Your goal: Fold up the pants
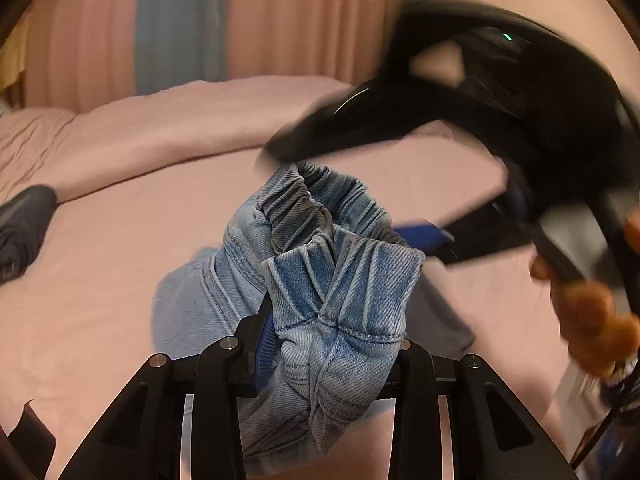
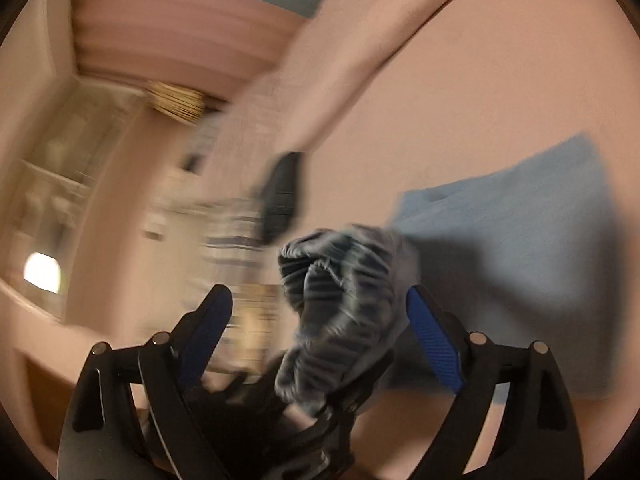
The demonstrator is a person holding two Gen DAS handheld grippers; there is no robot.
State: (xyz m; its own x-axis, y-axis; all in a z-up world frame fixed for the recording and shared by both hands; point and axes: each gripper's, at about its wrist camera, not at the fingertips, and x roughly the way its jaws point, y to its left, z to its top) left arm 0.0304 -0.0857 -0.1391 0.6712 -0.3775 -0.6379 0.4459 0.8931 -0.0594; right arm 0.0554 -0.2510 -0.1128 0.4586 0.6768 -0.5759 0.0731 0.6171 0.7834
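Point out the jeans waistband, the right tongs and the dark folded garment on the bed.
jeans waistband point(image 1: 320, 216), left wrist view, on the gathered elastic.
right tongs point(image 2: 320, 340), right wrist view, midway between the blue-padded tips.
dark folded garment point(image 1: 24, 228), left wrist view, on its top face.

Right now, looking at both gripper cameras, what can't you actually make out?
- Left wrist view: the right gripper is motion-blurred, so its grasp is unclear.
- Left wrist view: the left gripper has one finger hidden by bunched jeans.
- Right wrist view: shelves are smeared, contents unreadable.
- Both views: the pants' legs are cut off or covered.
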